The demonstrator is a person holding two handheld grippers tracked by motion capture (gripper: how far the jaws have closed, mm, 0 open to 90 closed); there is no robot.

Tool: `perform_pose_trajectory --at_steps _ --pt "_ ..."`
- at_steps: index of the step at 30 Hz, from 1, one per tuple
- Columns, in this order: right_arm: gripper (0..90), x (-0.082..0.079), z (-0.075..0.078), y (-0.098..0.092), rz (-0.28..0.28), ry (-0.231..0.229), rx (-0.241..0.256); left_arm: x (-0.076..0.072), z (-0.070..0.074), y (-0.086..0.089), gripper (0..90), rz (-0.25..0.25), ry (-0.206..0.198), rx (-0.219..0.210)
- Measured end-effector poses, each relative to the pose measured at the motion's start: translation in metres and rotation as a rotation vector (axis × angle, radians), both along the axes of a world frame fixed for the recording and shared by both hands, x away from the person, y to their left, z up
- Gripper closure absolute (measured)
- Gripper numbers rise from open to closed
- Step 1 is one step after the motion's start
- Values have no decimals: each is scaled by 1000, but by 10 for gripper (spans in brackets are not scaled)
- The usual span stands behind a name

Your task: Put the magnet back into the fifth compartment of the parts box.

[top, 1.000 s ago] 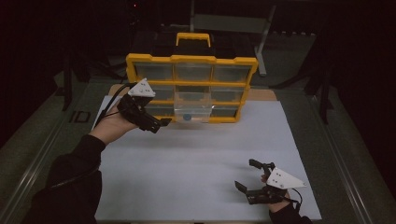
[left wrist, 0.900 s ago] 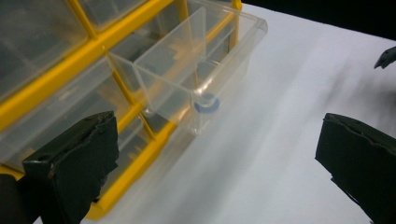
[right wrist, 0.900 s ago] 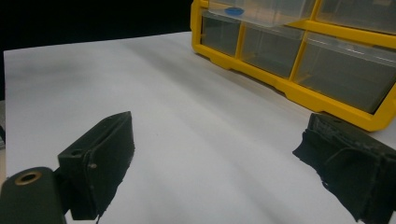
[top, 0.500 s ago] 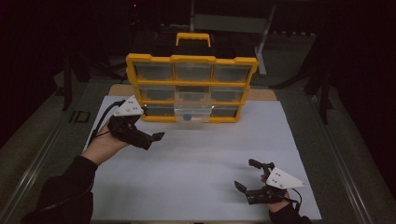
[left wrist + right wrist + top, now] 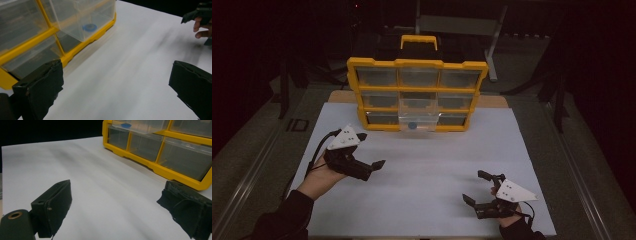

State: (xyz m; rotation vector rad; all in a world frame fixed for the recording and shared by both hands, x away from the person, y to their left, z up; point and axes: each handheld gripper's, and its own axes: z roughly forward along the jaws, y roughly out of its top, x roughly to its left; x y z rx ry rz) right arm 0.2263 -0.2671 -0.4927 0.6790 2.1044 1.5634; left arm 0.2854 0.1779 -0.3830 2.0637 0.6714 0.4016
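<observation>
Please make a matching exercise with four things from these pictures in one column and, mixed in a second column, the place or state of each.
Things:
1. left claw
2. right claw
3. middle bottom drawer
4. blue round piece

Places or states:
A. inside the clear drawer
B. pulled out of the yellow organizer
C. open, at the near right of the white sheet
D. open, left of the sheet's middle

Pairs: 1-D, 2-C, 3-B, 4-A

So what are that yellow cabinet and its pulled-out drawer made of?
The cabinet frame looks like moulded plastic, opaque yellow with a slight sheen. The pulled-out drawer seems clear, glossy plastic: a small blue item inside shows through its walls. Neither can be confirmed by look alone.
</observation>
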Motion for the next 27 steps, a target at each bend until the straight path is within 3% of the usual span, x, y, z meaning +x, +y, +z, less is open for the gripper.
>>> perform_pose_trajectory --at_steps 9,21,27 --pt "94 0 0 0 1 -2 -5 -18 -19 10 0 34 1 -65" --pt "94 0 -1 2 4 -4 -7 -42 -49 13 0 71 -22 -45" --pt "94 0 -1 2 4 -7 -11 -49 -62 17 0 91 -9 -75"
